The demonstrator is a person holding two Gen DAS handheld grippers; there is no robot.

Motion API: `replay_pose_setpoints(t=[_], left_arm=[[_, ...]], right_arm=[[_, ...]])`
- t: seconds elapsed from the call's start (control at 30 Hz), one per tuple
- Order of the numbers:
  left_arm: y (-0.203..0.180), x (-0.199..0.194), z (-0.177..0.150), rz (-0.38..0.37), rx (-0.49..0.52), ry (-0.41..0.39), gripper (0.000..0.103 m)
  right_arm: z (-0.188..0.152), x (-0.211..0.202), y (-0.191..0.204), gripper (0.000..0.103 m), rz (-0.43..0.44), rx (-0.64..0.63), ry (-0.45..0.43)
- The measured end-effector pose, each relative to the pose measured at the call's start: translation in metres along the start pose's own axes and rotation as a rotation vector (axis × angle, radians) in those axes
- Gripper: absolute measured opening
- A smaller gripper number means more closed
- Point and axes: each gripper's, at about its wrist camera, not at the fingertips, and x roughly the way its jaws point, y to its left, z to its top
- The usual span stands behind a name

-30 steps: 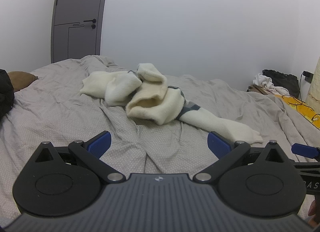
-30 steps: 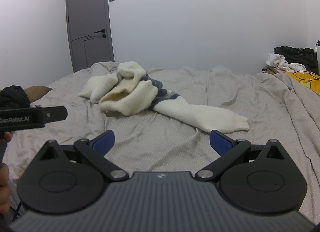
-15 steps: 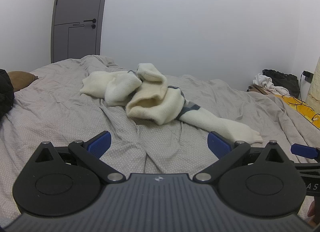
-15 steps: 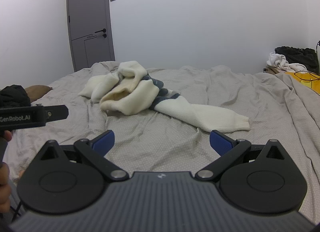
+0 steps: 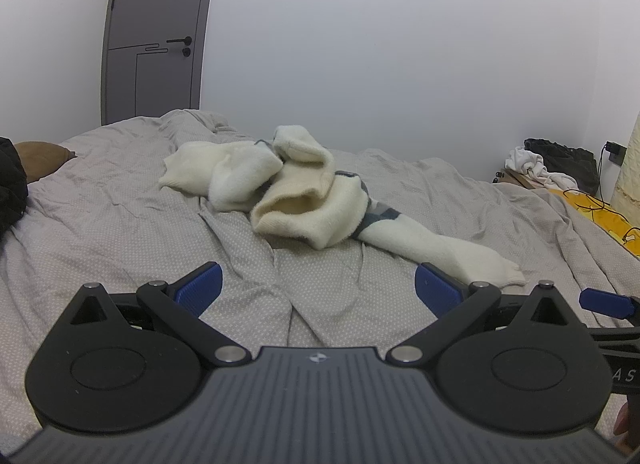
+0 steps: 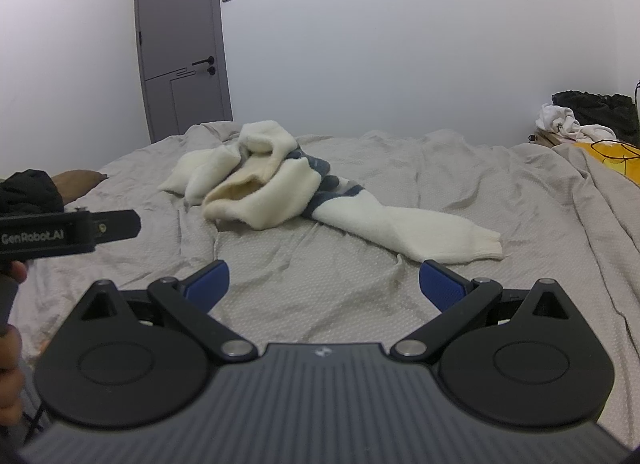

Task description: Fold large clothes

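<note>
You're at the approach: left gripper (image 5: 316, 286) and right gripper (image 6: 324, 280) spread wide, empty. Crumpled sweater (image 6: 276, 192) lies far; reach its near sleeve (image 6: 420, 230) next.

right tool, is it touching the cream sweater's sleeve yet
Apart. In the right wrist view the right tool is open, with grey bedsheet between its fingers, and the sweater sleeve cuff lies beyond the right fingertip with sheet showing between.

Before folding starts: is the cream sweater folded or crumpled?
Crumpled: the cream sweater lies bunched on the bed, one sleeve stretched out.
</note>
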Motion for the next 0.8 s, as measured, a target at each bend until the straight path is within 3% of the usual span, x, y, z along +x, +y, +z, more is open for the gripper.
replay_pose_setpoints(t=[0.8], left_arm=[[0.0006, 0.0052, -0.0003, 0.002, -0.001, 0.001, 0.103]], right_arm=[[0.0005, -0.0001, -0.0007, 0.103, 0.001, 0.001, 0.001]])
